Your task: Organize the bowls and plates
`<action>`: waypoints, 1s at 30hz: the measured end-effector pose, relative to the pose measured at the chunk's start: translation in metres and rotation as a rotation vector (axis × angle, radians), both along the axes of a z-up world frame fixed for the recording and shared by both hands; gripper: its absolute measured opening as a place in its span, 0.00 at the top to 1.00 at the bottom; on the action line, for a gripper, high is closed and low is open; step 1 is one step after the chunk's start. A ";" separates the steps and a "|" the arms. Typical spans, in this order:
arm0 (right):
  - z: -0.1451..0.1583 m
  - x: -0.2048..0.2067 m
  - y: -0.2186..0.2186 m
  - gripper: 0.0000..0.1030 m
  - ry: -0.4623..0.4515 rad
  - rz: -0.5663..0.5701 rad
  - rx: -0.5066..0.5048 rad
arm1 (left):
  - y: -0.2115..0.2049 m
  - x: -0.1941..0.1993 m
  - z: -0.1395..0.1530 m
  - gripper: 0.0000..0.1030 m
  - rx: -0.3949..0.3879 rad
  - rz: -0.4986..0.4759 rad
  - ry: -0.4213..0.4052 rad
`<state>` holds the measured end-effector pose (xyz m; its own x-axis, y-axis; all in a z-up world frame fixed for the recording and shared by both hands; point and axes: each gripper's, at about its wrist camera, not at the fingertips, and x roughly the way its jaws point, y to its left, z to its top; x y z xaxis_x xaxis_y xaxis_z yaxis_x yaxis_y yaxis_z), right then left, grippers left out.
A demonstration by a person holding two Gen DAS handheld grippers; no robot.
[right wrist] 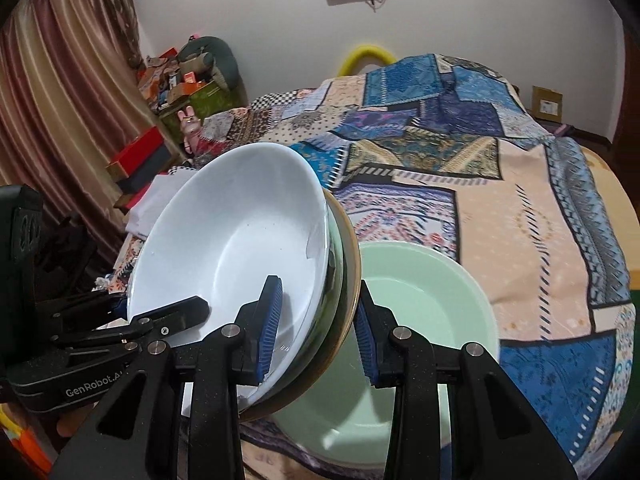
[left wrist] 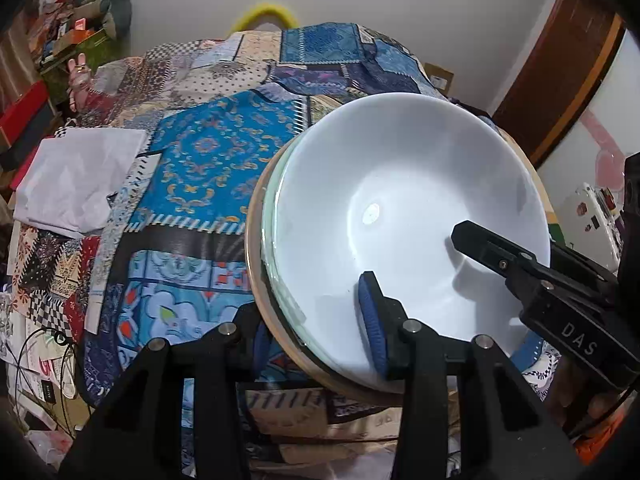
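In the left wrist view the left gripper [left wrist: 316, 340] is clamped on the near-left rim of a tilted stack: one blue pad [left wrist: 372, 320] lies inside the white bowl [left wrist: 400, 200], while the other finger passes under the stack, mostly hidden. The stack is nested, with the white bowl on top, a clear glass dish [left wrist: 276, 248] showing as a thin edge beneath it, and a tan-rimmed plate [left wrist: 256, 280] outermost. The right gripper [right wrist: 318, 328] pinches the same stack on its right rim, one blue pad [right wrist: 270, 320] inside the white bowl [right wrist: 232, 240] and one behind the tan-rimmed plate [right wrist: 352, 264]. So both grippers hold opposite edges and the stack hangs between them, raised off the patchwork bedspread [right wrist: 520, 208], its right side tipped up in the right wrist view. Lower right of it, just under the right gripper, sits a pale green bowl [right wrist: 420, 300] on the bed, open side up. I judge the coming move turns on this: the green bowl lies right of and below the stack, nearer the right hand, so the stack would have to level out before going down into it.
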<state>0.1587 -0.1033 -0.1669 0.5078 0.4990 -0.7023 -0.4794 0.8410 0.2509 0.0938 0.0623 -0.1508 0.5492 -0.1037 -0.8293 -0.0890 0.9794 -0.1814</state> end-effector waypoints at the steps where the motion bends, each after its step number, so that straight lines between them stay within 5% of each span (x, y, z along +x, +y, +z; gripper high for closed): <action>1: -0.001 -0.001 -0.004 0.69 0.001 -0.005 0.001 | -0.004 0.001 -0.001 0.61 0.002 -0.005 0.002; 23: -0.037 0.013 -0.056 0.69 0.093 -0.086 0.031 | -0.056 0.041 -0.037 0.61 0.046 -0.081 0.095; 30: -0.038 0.014 -0.055 0.62 0.085 -0.064 0.047 | -0.045 0.045 -0.045 0.60 -0.034 -0.055 0.110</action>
